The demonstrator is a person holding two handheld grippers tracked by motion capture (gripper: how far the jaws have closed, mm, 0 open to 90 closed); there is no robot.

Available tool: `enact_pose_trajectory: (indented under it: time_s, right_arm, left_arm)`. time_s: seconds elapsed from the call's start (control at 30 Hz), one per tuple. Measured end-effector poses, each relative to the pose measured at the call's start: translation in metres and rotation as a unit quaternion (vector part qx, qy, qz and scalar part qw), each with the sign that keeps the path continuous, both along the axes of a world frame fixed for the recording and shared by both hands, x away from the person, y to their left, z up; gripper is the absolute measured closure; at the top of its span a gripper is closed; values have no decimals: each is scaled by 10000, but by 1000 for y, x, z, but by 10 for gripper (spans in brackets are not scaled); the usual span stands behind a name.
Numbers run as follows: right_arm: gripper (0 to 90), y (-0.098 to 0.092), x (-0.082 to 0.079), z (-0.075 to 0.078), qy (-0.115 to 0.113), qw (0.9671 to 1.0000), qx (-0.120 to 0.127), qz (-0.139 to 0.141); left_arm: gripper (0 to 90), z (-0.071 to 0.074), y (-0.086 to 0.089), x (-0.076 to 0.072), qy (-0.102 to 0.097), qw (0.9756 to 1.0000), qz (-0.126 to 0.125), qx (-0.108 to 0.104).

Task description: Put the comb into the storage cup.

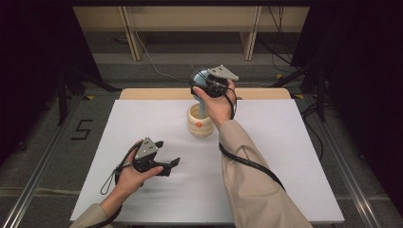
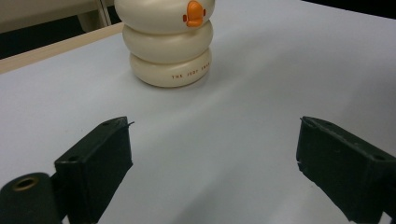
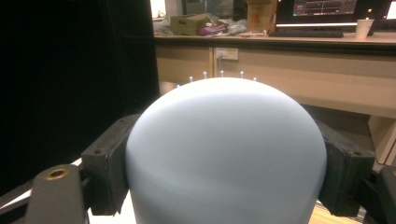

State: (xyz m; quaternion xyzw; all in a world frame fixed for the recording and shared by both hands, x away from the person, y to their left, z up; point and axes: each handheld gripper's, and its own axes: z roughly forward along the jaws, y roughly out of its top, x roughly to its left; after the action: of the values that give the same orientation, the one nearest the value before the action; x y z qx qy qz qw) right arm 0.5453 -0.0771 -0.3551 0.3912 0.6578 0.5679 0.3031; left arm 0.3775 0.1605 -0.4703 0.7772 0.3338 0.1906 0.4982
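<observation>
In the high view, the right hand-held gripper (image 1: 207,86) is held above the far middle of the white counter (image 1: 285,156), clamped on the round head of a pale blue brush (image 1: 201,80). The brush stands upright, its long axis vertical, with its handle running down into a cream ring-shaped holder (image 1: 199,124) on the counter. The left hand-held gripper (image 1: 167,164) hovers over the near left part of the counter with its jaws apart and nothing between them, pointing to the right, well apart from the holder. A grey floor with a painted figure lies to the left, and pale wooden furniture legs stand beyond the counter.

In the left gripper view, the black jaws stand wide apart over bare white counter (image 2: 261,93). Ahead is the holder (image 2: 168,44), three stacked cream rings with an orange beak-like knob and small lettering on the lowest ring.

In the right gripper view, the smooth blue back of the brush (image 3: 226,154) sits between the two jaws, both pressing its sides; white bristle tips peek over its top. Behind it are a wooden desk (image 3: 299,65) with clutter and a monitor, and darkness to the left.
</observation>
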Motion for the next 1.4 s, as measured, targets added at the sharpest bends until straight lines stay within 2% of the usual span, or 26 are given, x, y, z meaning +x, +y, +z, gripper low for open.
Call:
enact_pose_trajectory:
  time_s: [0.87, 1.4]
  right_arm:
    - [204, 6, 3, -23, 134, 9998, -168, -8]
    - [203, 5, 1, -27, 146, 9996, -222, 74]
  left_arm:
    - [101, -1, 0, 0, 9, 10000, -13, 7]
    - [102, -1, 0, 0, 5, 10000, -16, 18]
